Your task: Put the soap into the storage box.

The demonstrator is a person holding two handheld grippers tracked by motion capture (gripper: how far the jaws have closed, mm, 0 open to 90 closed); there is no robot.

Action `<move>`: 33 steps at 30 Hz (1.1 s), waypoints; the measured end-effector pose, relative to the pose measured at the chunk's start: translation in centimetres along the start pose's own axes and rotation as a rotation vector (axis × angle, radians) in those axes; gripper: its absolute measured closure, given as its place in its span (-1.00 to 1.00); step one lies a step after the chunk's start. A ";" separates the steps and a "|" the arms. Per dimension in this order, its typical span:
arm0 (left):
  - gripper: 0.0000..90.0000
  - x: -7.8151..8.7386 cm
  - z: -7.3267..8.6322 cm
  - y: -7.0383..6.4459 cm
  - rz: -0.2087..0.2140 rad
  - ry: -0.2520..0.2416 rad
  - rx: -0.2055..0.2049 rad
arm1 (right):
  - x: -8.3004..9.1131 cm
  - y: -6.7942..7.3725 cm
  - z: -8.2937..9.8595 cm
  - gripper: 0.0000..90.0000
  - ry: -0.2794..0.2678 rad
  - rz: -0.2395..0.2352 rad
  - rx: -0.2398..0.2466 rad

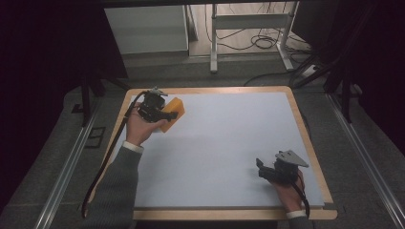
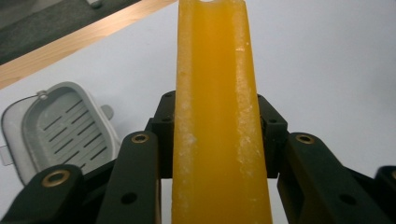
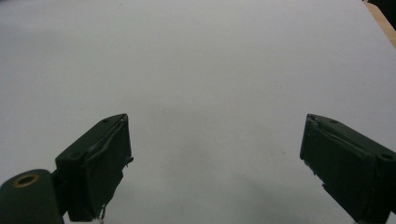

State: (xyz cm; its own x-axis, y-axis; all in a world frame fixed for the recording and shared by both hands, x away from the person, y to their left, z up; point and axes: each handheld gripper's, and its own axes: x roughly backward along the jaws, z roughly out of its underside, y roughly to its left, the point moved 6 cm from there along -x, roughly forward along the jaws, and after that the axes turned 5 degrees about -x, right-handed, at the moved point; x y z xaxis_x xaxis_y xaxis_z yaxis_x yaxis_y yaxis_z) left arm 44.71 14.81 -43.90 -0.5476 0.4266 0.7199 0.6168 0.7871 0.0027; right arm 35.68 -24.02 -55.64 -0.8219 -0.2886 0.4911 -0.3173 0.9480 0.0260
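An orange block (image 1: 175,109), long and slab-like with whitish scuffs on its edges (image 2: 215,93), is held above the back left of the white table (image 1: 219,143). My left gripper (image 1: 171,115) is shut on it, one black jaw pressed to each side (image 2: 215,127). Below and to the left in the left gripper view lies a grey slotted dish (image 2: 60,133) on the white surface. My right gripper (image 1: 261,168) rests near the front right of the table. Its jaws stand wide apart (image 3: 217,158) with only bare table between them.
A wooden rim (image 1: 305,138) frames the white tabletop. Beyond the far edge stand a white metal frame (image 1: 248,24) and loose cables (image 1: 265,42) on the floor. Metal rails (image 1: 67,167) run along both sides of the table.
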 end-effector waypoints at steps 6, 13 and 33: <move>0.36 -0.5 -0.2 0.9 -0.003 0.006 0.022 | 0.0 0.0 0.0 -0.80 0.000 0.000 -0.001; 0.36 -1.0 -0.6 1.9 -0.011 0.012 0.048 | 0.0 0.0 0.0 -0.80 0.000 0.001 -0.001; 0.36 -2.5 -0.6 5.2 -0.047 0.026 0.131 | 0.0 -0.1 0.0 -0.80 -0.004 0.001 -0.003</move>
State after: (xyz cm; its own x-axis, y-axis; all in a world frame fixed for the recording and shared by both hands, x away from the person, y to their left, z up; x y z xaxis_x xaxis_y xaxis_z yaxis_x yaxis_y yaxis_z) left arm 49.62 17.60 -45.27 -0.5584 0.3776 0.7387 0.5106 0.8582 -0.0526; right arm 35.69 -24.07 -55.62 -0.8239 -0.2882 0.4879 -0.3151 0.9486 0.0281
